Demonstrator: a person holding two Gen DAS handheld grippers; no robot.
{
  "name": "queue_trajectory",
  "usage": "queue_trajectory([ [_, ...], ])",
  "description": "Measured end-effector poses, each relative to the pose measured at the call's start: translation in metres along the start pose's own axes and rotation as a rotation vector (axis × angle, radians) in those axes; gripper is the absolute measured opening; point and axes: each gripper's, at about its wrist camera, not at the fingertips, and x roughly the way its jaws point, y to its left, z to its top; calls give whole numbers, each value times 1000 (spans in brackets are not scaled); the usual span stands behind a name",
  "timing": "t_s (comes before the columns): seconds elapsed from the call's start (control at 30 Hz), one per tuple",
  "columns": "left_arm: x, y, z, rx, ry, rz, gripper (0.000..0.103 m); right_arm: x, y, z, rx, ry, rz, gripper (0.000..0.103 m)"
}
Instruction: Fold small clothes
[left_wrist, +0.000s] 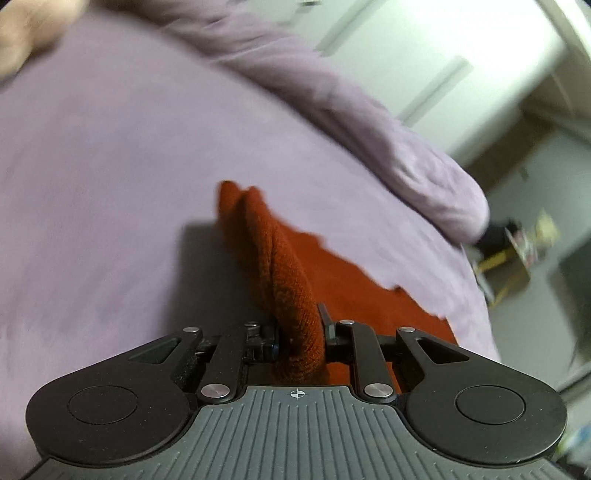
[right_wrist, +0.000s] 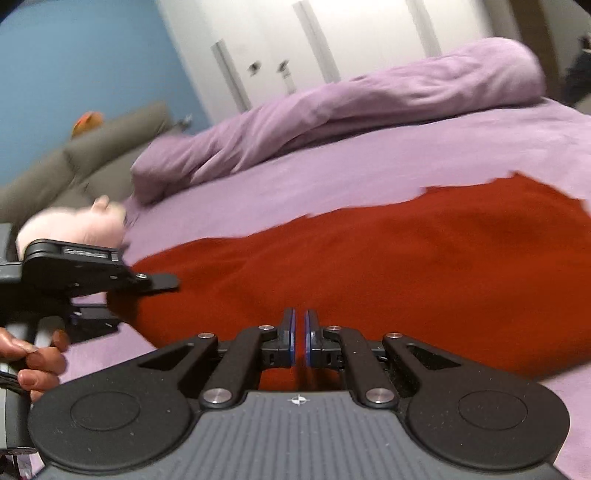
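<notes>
At far left in the right wrist view, your left hand (right_wrist: 35, 360) curls around the handle of the left hand-held gripper (right_wrist: 147, 291), which reaches in level over the near-left corner of the red knit garment (right_wrist: 388, 258). From the left wrist view, that left hand-held gripper (left_wrist: 301, 332) is closed on a raised fold of the red knit garment (left_wrist: 284, 273), the cloth bunched between its fingers and lifted into a ridge above the bed (left_wrist: 110, 184). The rest of the garment lies spread on the lilac sheet of the bed (right_wrist: 369, 173), near its front edge. A rumpled lilac duvet (right_wrist: 351, 107) is heaped along the far side, and a pale pink item (right_wrist: 74, 225) sits by it at left. To the right, your right hand-held gripper (right_wrist: 300, 332) hovers low over the garment's near edge, its blue-edged fingers (right_wrist: 288, 339) almost together with a thin gap, gripping nothing visible.
</notes>
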Motion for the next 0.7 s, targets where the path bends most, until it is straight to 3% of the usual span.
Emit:
queue_trajectory([
  [0.13, 7, -72, -11, 231, 6, -43, 20, -34, -37, 0, 87, -54, -73, 4],
  [0.3, 51, -126, -50, 381, 96, -48, 20, -62, -70, 1, 160, -106, -154, 5],
  [0.4, 76, -133, -74, 411, 165, -23, 22, -69, -82, 1, 178, -105, -169, 5],
  [0.47, 77, -132, -87, 443, 158, -26, 27, -71, -86, 1, 179, -102, -175, 5],
  [0.57, 62, -129, -91, 514, 158, -106, 52, -72, -90, 1, 178, -92, -179, 5],
  [0.7, 31, -118, -95, 519, 210, -183, 54, -70, -87, 8, 180, -79, -158, 5],
])
